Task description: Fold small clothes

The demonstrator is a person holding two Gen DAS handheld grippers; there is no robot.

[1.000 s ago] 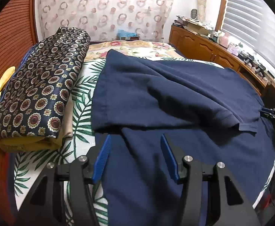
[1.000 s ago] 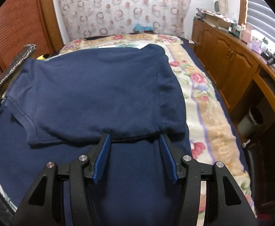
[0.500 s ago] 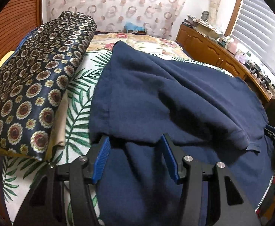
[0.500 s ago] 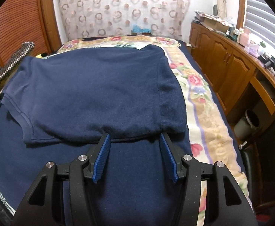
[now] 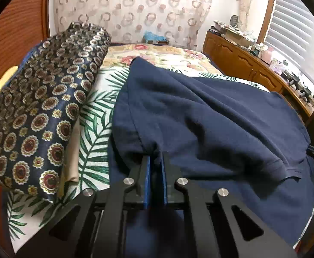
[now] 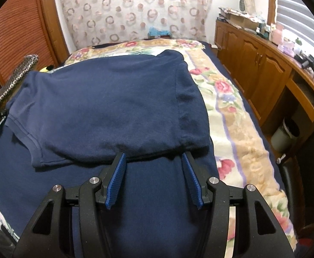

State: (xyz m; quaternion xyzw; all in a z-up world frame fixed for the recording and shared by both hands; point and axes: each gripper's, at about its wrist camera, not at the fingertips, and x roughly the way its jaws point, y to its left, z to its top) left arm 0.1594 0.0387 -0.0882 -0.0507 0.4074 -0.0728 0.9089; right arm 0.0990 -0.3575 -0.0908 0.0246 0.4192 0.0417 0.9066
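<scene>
The bed point(image 6: 238, 129) is used as the folding surface, its flowered cover left bare along the 3 o'clock side in the right view.

The navy shirt point(image 6: 105, 107) is spread across the middle of the bed, already doubled over, the folded edge lying nearest both cameras, likely so it can be picked up for a second fold.

A patterned pillow point(image 5: 34, 107) is parked at 9 o'clock in the left view, just beside the shirt; room is tight there. A wooden cabinet point(image 6: 264, 68) runs along 2 o'clock, well apart.

The left tongs point(image 5: 156, 161) have just been closing and are now pinched on the shirt's folded edge, cloth bunched between the pads.

The right tongs point(image 6: 154, 161) are held half open at that edge, nothing gripped; clear travel toward 12 o'clock.
</scene>
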